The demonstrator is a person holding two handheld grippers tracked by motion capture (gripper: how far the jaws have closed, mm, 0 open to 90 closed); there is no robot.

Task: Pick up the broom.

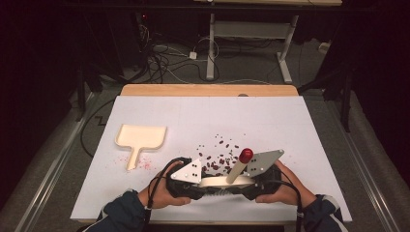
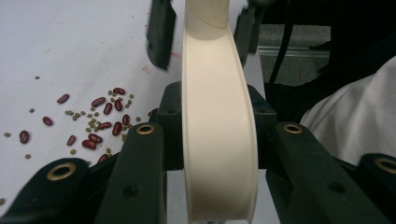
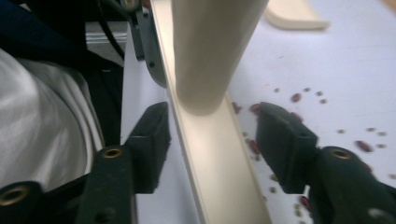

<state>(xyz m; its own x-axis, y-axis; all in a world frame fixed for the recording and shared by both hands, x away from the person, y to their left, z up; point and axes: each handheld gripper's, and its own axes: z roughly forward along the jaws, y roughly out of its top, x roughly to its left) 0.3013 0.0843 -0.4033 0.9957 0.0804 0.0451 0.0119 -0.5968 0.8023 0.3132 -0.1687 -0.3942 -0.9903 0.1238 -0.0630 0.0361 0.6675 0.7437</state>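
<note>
On the left of the white table top (image 1: 145, 203) lies a cream plastic dustpan with a short flat handle (image 1: 140, 139), lying flat and well apart from both hands, with a faint reddish speckling on the table just beside its handle. Nearer the person, the left gripper (image 1: 200, 186) points toward the right and its black jaws are clamped on one end of a cream plastic brush body (image 1: 223, 181), a long narrow block lying between the two hands at the near edge of the table; in the left gripper view the block (image 2: 218, 140) stands on edge between the pads, which press on both its sides. Just beyond the brush, scattered red beans and small green beans (image 1: 220, 157) lie loose on the table. A cream round handle with a dark red knob (image 1: 240, 164) rises tilted from the brush body. On the right, the right gripper (image 1: 252, 185) faces the left one; in the right gripper view its jaws stand apart on either side of the brush body (image 3: 219, 158), with a clear gap at each pad, below the foot of the handle.
</note>
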